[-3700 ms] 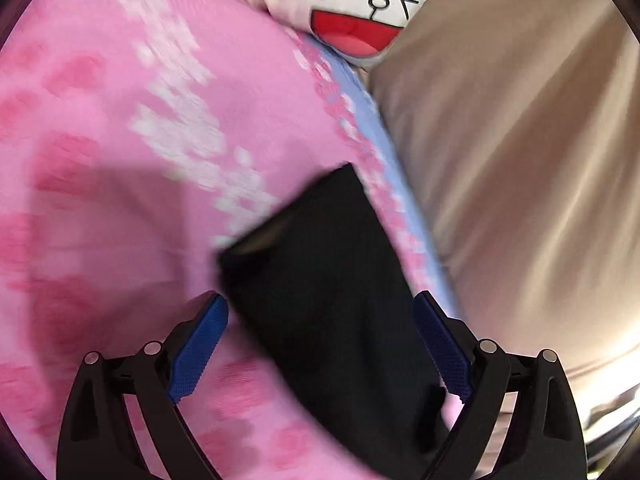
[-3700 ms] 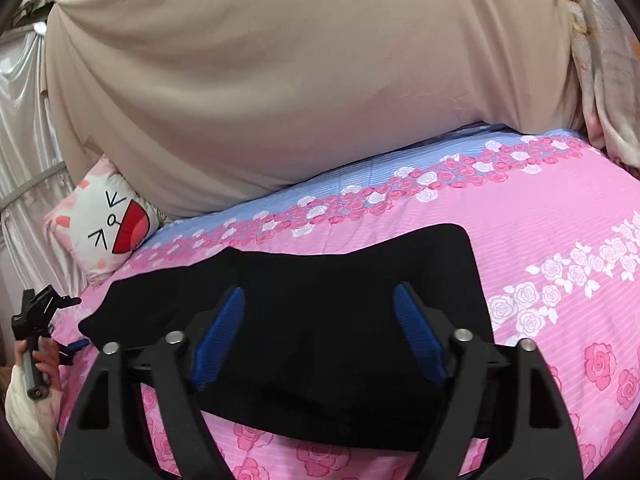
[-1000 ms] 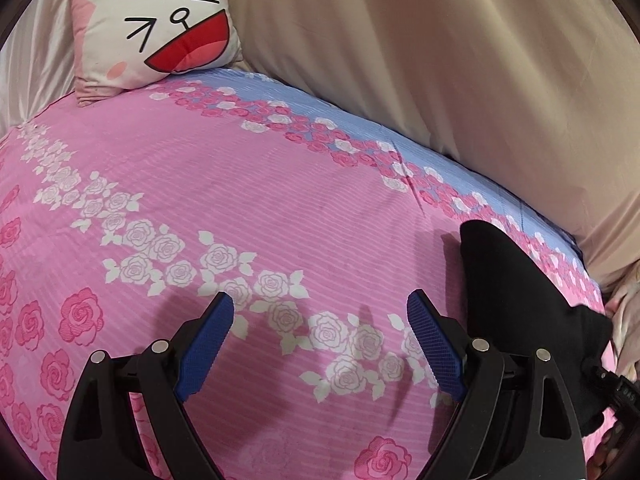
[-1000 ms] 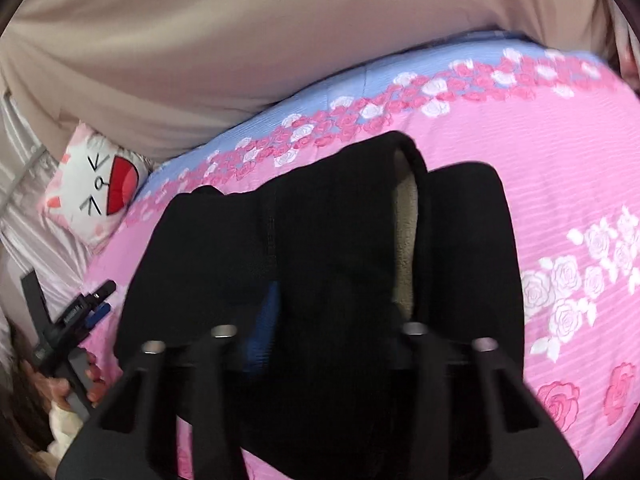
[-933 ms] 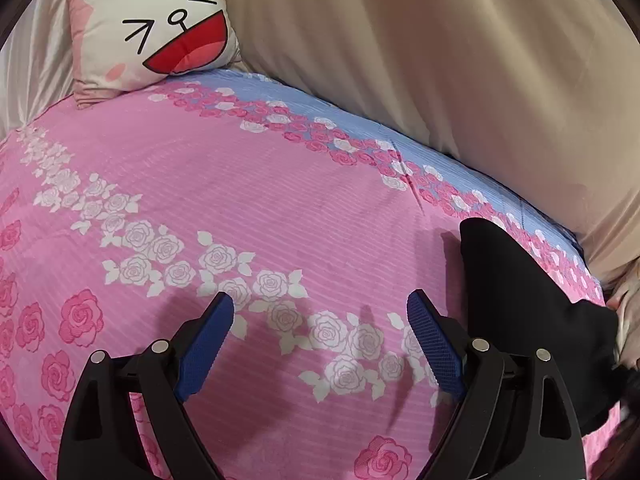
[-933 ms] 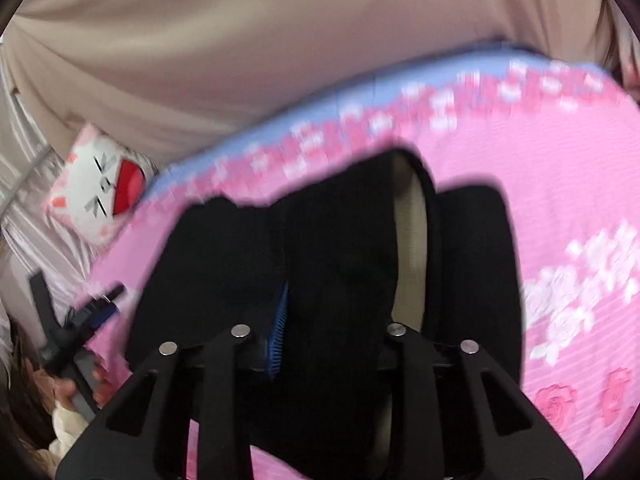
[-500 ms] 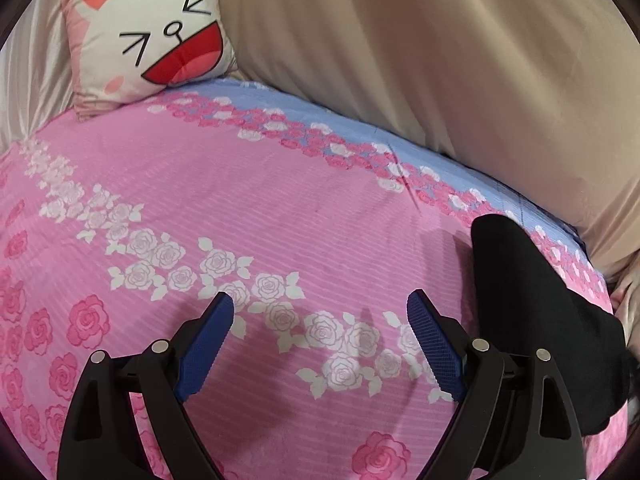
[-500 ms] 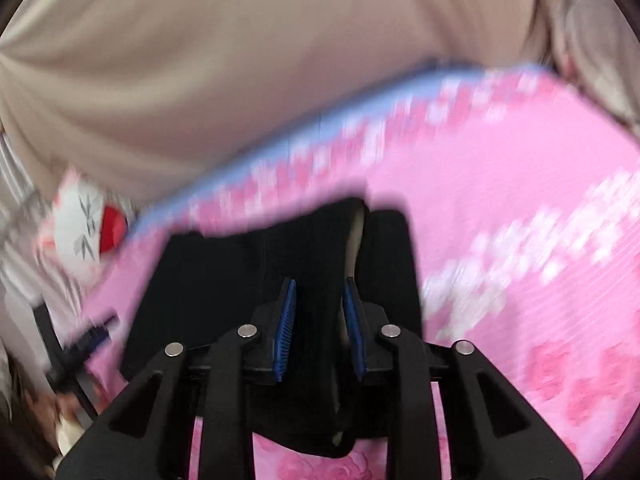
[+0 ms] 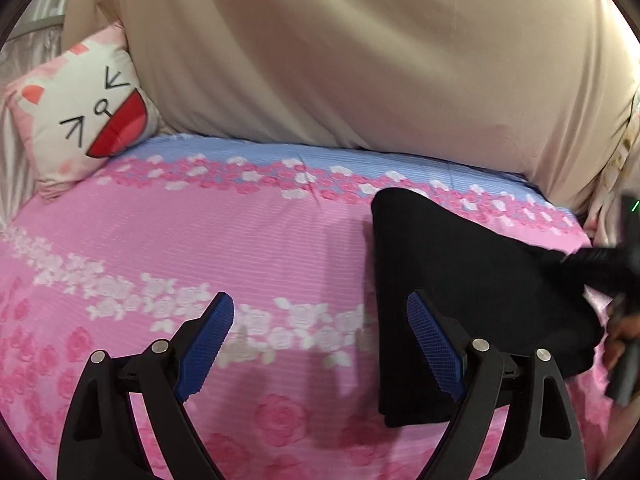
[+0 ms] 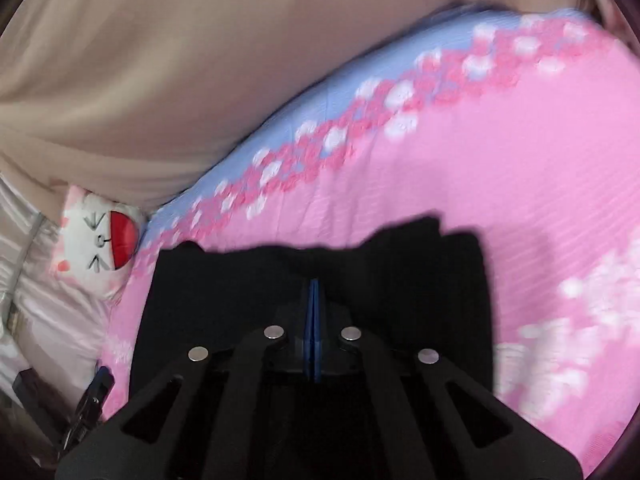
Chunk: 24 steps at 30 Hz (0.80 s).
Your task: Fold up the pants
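Between the right gripper's (image 10: 313, 300) closed pads, black pants (image 10: 248, 300) bunch

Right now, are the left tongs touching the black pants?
Apart. The left wrist view shows the left tongs open above the pink bedsheet, beside the black pants.

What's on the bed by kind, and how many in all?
Pants: 1
Pillow: 1
Total: 2

No readable text, labels or numbers anywhere.
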Tool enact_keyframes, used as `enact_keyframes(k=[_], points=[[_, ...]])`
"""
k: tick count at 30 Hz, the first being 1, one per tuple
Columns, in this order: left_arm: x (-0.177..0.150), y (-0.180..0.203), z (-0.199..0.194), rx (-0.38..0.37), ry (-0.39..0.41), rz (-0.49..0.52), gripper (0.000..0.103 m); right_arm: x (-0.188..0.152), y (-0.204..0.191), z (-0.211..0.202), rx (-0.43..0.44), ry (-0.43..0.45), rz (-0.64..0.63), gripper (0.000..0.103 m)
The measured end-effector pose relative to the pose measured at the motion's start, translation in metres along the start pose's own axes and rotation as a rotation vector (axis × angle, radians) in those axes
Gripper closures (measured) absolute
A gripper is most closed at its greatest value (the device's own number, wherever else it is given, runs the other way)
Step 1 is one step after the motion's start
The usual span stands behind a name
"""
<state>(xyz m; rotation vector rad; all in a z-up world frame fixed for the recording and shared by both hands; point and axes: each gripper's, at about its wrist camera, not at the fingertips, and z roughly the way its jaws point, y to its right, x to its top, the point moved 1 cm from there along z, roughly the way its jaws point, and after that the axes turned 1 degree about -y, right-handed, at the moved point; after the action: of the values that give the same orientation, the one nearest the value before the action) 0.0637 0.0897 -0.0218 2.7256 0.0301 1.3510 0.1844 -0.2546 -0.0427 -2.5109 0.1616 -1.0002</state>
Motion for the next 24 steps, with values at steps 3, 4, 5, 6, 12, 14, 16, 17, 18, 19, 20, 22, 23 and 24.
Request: enact_keyframes(k=[3, 4, 5, 6, 12, 14, 16, 17, 18, 19, 20, 22, 23, 24], points=[[0.000, -0.008, 0.004, -0.016, -0.013, -0.043, 0.017, 0.003, -0.075, -0.005, 0.138, -0.010, -0.139, 0.097], [0.000, -0.010, 0.007, -0.022, -0.028, -0.060, 0.017, 0.003, -0.092, 0.003, 0.171, -0.028, -0.163, 0.096], [-0.001, -0.011, 0.008, -0.026, -0.035, -0.067, 0.017, 0.006, -0.110, 0.015, 0.204, -0.053, -0.191, 0.096], [-0.002, -0.013, 0.011, -0.020, -0.045, -0.074, 0.017, 0.004, -0.126, 0.029, 0.225, -0.075, -0.214, 0.096], [-0.011, -0.028, 0.007, 0.017, -0.064, -0.091, 0.017, -0.012, -0.174, 0.152, 0.150, -0.245, -0.316, 0.098], [-0.012, -0.036, 0.004, 0.036, -0.058, -0.094, 0.017, -0.002, -0.177, 0.124, 0.202, -0.190, -0.275, 0.095], [-0.012, -0.045, 0.000, 0.060, -0.048, -0.104, 0.017, 0.002, -0.163, 0.080, 0.220, -0.094, -0.278, 0.096], [-0.012, -0.050, -0.001, 0.064, -0.044, -0.109, 0.017, 0.001, -0.147, 0.059, 0.176, -0.044, -0.272, 0.096], [-0.011, -0.053, -0.002, 0.065, -0.044, -0.115, 0.017, 0.001, -0.128, 0.042, 0.127, -0.012, -0.263, 0.096], [-0.011, -0.055, -0.002, 0.061, -0.045, -0.119, 0.017, -0.002, -0.092, 0.027, 0.035, 0.000, -0.240, 0.096], [-0.010, -0.055, -0.001, 0.053, -0.046, -0.122, 0.017, -0.006, -0.068, 0.023, -0.035, -0.010, -0.219, 0.094], [-0.007, -0.048, 0.003, 0.024, -0.053, -0.117, 0.017, -0.011, -0.001, 0.037, -0.144, -0.073, -0.131, 0.103], [-0.006, -0.043, 0.005, 0.011, -0.056, -0.113, 0.017, -0.010, 0.018, 0.028, -0.044, -0.050, -0.030, 0.103], [-0.005, -0.036, 0.008, -0.003, -0.062, -0.103, 0.017, -0.009, 0.027, 0.016, -0.013, -0.053, 0.065, 0.103]])
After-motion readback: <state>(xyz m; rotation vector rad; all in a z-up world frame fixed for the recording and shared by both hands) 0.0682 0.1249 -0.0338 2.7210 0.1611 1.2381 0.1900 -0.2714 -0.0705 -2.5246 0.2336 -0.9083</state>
